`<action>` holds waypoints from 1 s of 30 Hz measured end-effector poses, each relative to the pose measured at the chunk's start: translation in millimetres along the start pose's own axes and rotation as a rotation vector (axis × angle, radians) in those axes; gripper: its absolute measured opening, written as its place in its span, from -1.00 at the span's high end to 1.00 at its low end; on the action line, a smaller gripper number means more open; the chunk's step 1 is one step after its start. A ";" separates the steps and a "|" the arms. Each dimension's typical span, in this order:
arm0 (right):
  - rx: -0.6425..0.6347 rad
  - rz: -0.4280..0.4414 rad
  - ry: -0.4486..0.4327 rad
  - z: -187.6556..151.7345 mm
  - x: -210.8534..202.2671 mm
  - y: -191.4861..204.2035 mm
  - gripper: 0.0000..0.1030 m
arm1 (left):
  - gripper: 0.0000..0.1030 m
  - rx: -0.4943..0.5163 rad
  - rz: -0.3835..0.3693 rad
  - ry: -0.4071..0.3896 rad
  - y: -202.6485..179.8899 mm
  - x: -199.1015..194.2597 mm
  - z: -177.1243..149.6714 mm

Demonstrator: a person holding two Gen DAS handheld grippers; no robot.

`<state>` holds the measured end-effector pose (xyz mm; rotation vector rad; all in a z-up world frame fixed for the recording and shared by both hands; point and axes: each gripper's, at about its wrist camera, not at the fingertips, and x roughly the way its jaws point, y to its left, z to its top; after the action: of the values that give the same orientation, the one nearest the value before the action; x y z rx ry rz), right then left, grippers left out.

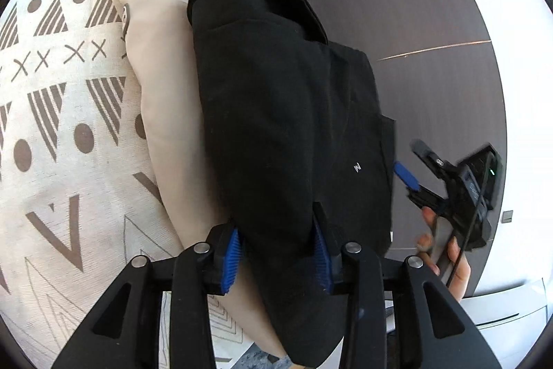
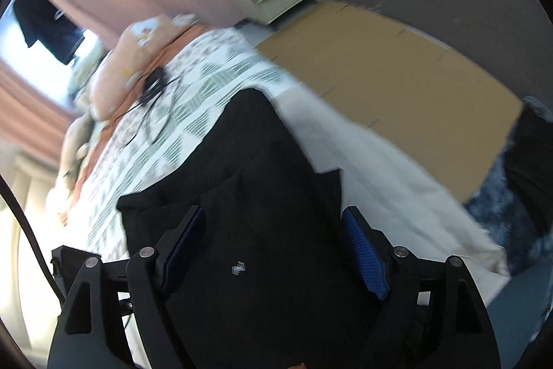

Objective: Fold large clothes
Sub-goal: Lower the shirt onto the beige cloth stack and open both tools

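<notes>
One black garment (image 1: 287, 113) is lying folded on the patterned bedspread (image 1: 62, 99), long axis running away from the cameras. The left gripper (image 1: 276, 251) is pinching its near end; the right gripper (image 2: 273, 251) is standing spread.

Your left gripper (image 1: 278, 251) was a matt black frame of flat linkage arms, each pinned with round silver screws, four of them in a row across the left wrist view. Its fingers (image 1: 231, 260) carried bright blue ribbed pads on their inner faces. Your right gripper (image 2: 273, 251) had the same build: black arms, silver pivot screws, and blue pads with a fine dotted texture, the pad at 3 o'clock lit brightly, the one at 9 o'clock in shadow. A black cable curved past its frame at 8 o'clock. In the left wrist view, at 4 o'clock, your right hand (image 1: 456, 268) showed bare beside that gripper's black body, where a thin black cable ran down.
</notes>
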<state>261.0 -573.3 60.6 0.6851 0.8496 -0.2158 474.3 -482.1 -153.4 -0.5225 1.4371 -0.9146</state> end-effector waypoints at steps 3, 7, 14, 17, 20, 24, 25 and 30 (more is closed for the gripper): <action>0.014 -0.005 -0.079 -18.4 -45.5 -2.2 -0.54 | 0.18 0.028 0.036 -0.015 -6.1 -7.9 -0.6; 0.058 -0.030 -0.195 -63.3 -108.6 -20.0 -0.54 | 0.16 0.050 0.084 -0.042 -11.2 -19.9 -5.3; 0.169 -0.052 -0.271 -158.9 -155.4 -66.0 -0.54 | 0.07 0.104 0.131 -0.080 -9.7 -36.9 5.3; 0.238 -0.060 -0.285 -192.7 -150.0 -82.1 -0.53 | 0.07 0.098 0.131 -0.100 -4.2 -47.5 6.4; 0.333 0.015 -0.279 -212.7 -132.3 -91.4 -0.11 | 0.07 0.089 0.116 -0.096 3.9 -46.2 13.3; 0.394 0.132 -0.233 -225.2 -98.8 -99.4 0.35 | 0.07 0.116 0.131 -0.123 5.2 -43.1 21.6; 0.400 0.151 -0.239 -223.0 -97.8 -104.6 0.48 | 0.07 0.115 0.133 -0.129 5.5 -42.9 25.0; 0.431 0.168 -0.258 -212.7 -91.5 -114.1 0.74 | 0.07 0.095 0.161 -0.161 12.5 -41.0 38.2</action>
<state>19.8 -533.8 -22.8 1.1008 0.4955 -0.3327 518.4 -450.8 -134.1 -0.3938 1.2641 -0.7901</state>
